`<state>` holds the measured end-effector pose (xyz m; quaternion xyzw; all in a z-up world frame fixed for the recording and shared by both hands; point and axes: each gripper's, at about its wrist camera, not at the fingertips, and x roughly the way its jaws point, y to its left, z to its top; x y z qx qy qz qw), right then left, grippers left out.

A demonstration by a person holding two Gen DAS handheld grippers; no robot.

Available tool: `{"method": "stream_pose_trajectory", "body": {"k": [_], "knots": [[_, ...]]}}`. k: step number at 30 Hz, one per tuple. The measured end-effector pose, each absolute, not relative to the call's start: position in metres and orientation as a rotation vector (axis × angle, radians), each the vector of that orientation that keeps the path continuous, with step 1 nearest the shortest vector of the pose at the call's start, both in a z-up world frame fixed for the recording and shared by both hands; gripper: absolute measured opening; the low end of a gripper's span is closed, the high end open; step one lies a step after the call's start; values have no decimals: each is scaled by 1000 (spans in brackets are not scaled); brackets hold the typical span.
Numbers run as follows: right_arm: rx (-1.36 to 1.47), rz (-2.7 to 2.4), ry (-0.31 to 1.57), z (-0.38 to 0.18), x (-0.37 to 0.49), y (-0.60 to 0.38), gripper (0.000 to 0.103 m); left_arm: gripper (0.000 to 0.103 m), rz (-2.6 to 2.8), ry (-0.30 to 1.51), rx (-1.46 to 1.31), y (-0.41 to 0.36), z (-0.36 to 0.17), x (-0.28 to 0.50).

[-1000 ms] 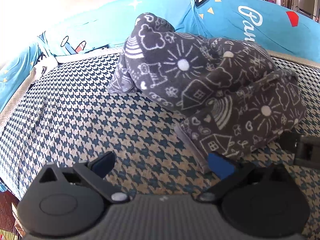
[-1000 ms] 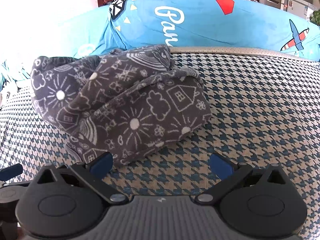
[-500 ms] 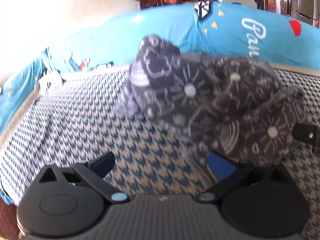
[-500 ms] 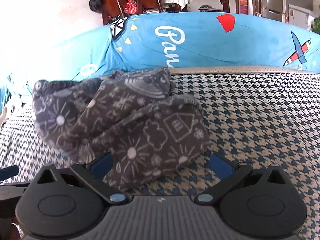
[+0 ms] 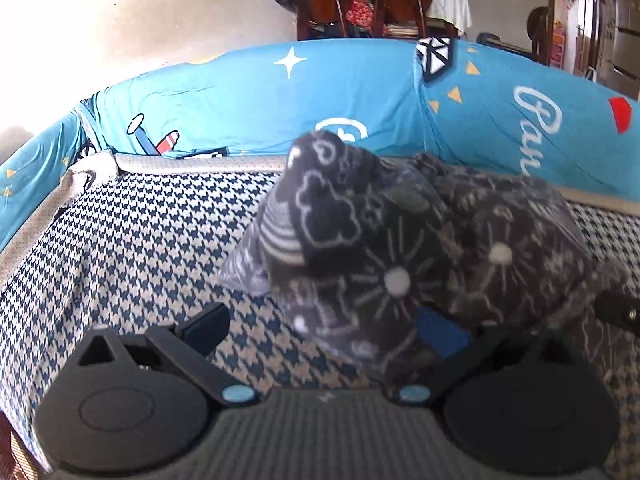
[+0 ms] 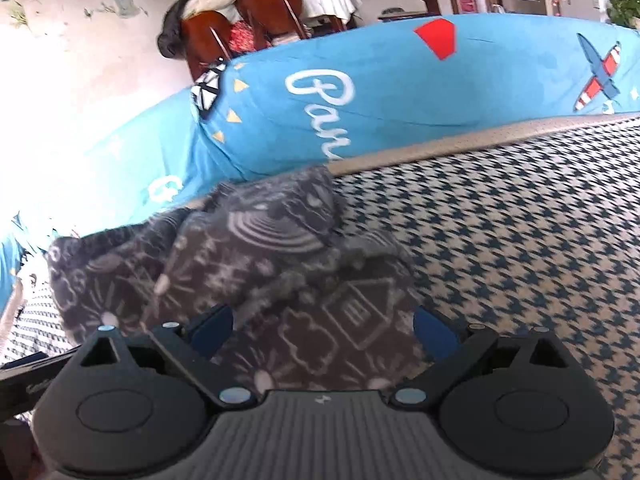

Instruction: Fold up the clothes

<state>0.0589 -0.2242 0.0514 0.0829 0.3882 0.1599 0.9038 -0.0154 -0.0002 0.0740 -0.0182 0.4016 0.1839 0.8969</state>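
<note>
Nearest the left wrist camera, the left tool (image 5: 326, 330) had its fingers spread wide apart. The left finger (image 5: 208, 322) stood over bare houndstooth cover, clear of any cloth. The blue pad of the right finger (image 5: 442, 332) lay against the underside of the dark grey fleece garment (image 5: 384, 264), which draped over it; nothing was pinched between the two fingers.

In the right wrist view, the right tool (image 6: 322, 332) was likewise spread apart. The fleece garment (image 6: 320, 320) bulged into the gap between both blue pads (image 6: 210, 328), filling it, though the fingers were not closed upon it.

The garment, printed with white clouds, suns, houses and rainbows, sat bunched in an unfolded heap on the blue-and-cream houndstooth bed cover (image 5: 132, 256). Whether its near edge rested on the cover or was raised off it could not be determined; parts of the cloth were blurred. A dark piece of the other tool (image 5: 618, 312) showed at the right edge of the left wrist view, just beside the garment.

Beyond the heap, a beige piped edge (image 6: 500, 138) bounded the cover. Behind it ran a bright blue padded bumper (image 6: 400, 88) bearing white script, an aeroplane, triangles and a red shape.

Farthest off stood brown wooden chairs (image 5: 360, 4) with clothing hung over them, against a pale wall.
</note>
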Motion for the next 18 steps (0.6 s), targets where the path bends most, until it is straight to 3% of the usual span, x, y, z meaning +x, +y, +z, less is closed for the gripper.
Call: {"method": "stream_pose_trajectory", "body": {"k": [6, 15, 18], "knots": [[139, 327, 858, 34, 68, -199, 76, 103, 403, 847, -53, 6, 69, 1], [97, 320, 845, 27, 60, -190, 74, 103, 390, 859, -45, -4, 61, 1], [107, 318, 875, 26, 59, -192, 84, 103, 397, 854, -59, -6, 63, -1]]}}
